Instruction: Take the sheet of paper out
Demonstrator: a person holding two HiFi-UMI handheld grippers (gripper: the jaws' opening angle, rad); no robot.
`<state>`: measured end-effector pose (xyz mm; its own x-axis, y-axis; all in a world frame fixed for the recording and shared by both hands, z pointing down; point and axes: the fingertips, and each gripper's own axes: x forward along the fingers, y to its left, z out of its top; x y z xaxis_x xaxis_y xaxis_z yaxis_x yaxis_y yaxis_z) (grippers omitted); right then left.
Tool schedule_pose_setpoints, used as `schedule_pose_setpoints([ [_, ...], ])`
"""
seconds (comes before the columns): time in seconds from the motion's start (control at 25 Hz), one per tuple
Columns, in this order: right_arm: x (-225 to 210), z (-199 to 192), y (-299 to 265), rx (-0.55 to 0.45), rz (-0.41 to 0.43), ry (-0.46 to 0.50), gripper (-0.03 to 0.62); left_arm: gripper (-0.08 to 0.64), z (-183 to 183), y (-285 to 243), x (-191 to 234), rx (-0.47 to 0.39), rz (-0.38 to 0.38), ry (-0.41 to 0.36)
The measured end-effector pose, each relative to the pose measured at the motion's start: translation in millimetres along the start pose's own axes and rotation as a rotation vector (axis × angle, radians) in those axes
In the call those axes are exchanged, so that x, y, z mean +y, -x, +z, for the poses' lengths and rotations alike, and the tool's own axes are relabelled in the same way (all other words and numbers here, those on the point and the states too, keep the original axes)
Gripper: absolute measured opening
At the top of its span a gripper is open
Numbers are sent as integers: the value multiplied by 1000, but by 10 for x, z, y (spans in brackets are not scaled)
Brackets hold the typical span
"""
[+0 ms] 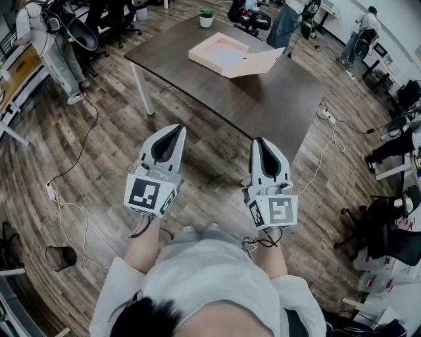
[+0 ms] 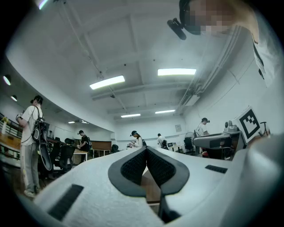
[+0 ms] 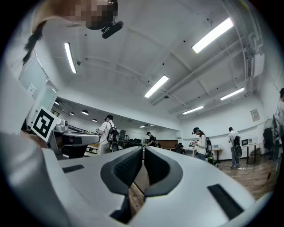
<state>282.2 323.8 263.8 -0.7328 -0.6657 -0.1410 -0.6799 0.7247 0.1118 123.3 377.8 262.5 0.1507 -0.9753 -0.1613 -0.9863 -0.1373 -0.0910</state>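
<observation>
1. Grippers hung side by side over the wooden floor (image 1: pixel 210 164) in my head view, the left gripper (image 1: pixel 177 128) and the right gripper (image 1: pixel 258 140) both short of the near edge of the dark table (image 1: pixel 263 99).
2. In its own view, the left gripper (image 2: pixel 146 148) was clenched, its jaws tip to tip with nothing between the dark pads.
3. The right gripper (image 3: pixel 143 148) was clenched the same way in its own view, and it too was empty.
4. The sheet of paper (image 1: pixel 229 58) lay inside an open peach box (image 1: pixel 263 63) on the far half of the table, well apart from both grippers. The box's flap was folded out to the right.
5. A small potted plant (image 1: pixel 206 16) stood at the table's far edge beyond the box, and a black waste bin (image 1: pixel 60 258) sat on the floor at my lower left.
</observation>
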Motion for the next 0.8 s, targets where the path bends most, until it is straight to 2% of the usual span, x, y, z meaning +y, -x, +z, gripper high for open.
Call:
schedule_pose_setpoints([
  [0.52, 81, 19, -101, -5, -3, -4, 18, -3, 40, 24, 123, -9, 3, 2],
  [0.8, 154, 23, -162, -35, -20, -38, 18, -3, 55, 38, 235, -24, -25, -14],
])
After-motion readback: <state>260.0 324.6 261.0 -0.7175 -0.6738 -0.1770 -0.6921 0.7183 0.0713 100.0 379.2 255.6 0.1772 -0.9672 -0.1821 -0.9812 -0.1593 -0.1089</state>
